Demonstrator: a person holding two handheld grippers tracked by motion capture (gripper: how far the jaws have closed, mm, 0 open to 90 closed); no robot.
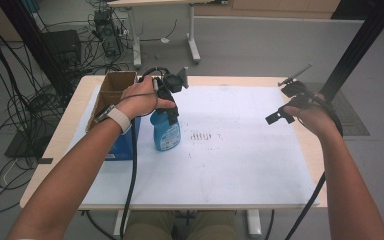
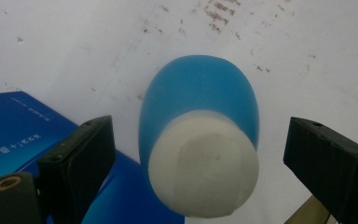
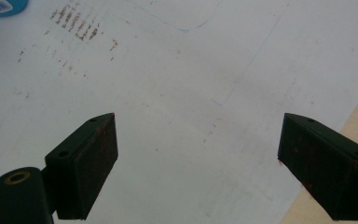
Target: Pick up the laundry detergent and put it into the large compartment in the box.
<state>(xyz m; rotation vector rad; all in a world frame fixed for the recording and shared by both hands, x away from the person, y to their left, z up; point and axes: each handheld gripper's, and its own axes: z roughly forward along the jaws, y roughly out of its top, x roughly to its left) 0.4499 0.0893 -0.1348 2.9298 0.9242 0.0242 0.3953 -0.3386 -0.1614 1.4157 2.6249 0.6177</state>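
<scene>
A blue bottle [image 1: 166,131] with a white cap [image 2: 203,168] stands upright on the white sheet [image 1: 240,150], left of the middle. My left gripper [image 1: 172,116] hangs just over it, pointing down. In the left gripper view the left gripper [image 2: 200,137] is open, its jaws standing on either side of the cap with a gap on each side. My right gripper [image 1: 284,104] is held above the sheet's right part, well away from the bottle. In the right gripper view the right gripper [image 3: 198,135] is open with nothing between its jaws, and a corner of the bottle [image 3: 0,5] shows far off.
A blue box [image 1: 122,142] stands right beside the bottle on its left, with an open cardboard box [image 1: 115,85] behind it. Brown smudges [image 1: 202,136] mark the sheet near the middle. The wooden table edge [image 1: 310,150] runs along the right.
</scene>
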